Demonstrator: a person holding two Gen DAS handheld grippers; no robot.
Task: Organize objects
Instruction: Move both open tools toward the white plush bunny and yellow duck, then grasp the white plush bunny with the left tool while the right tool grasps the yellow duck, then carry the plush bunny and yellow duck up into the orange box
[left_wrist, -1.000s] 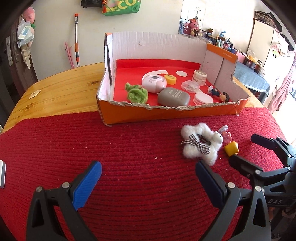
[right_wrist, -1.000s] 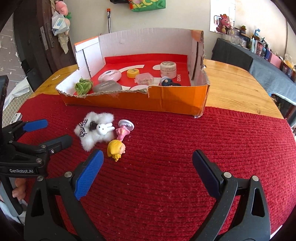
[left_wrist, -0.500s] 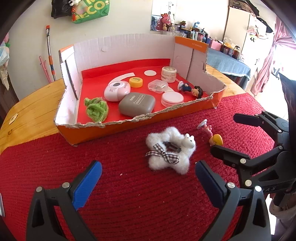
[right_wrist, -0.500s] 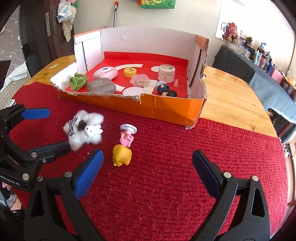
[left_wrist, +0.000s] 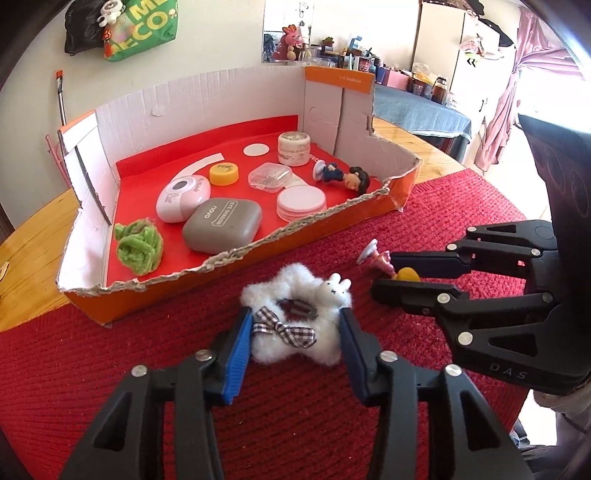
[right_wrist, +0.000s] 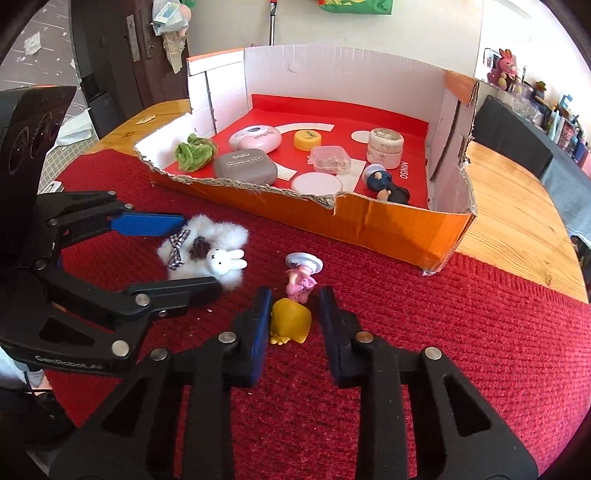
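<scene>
A fluffy white star clip (left_wrist: 295, 345) with a checked bow and a small rabbit lies on the red mat (left_wrist: 110, 350). My left gripper (left_wrist: 295, 317) straddles it, jaws closing, blue pads pressing into the fluff on both sides. Seen from the right wrist, the left gripper (right_wrist: 201, 254) grips the star clip (right_wrist: 225, 232) the same way. A small doll (right_wrist: 290, 321) with yellow hair and a pink dress lies to its right. My right gripper (right_wrist: 294, 299) has its jaws closing on the yellow head; from the left wrist the right gripper (left_wrist: 384, 275) pinches the doll (left_wrist: 406, 274).
An orange cardboard box (left_wrist: 166, 295) with a torn front rim stands just behind. It holds a green scrunchie (left_wrist: 139, 245), a grey case (left_wrist: 221, 225), a pink case (left_wrist: 183, 197), a jar (left_wrist: 293, 147), a dark-haired doll (left_wrist: 345, 177) and several small items. Wooden table (right_wrist: 509, 214) surrounds the mat.
Both grippers stood wide open before. The left one has slid up over the star clip and closed on it. The right one has come down over the doll and closed on its head.
</scene>
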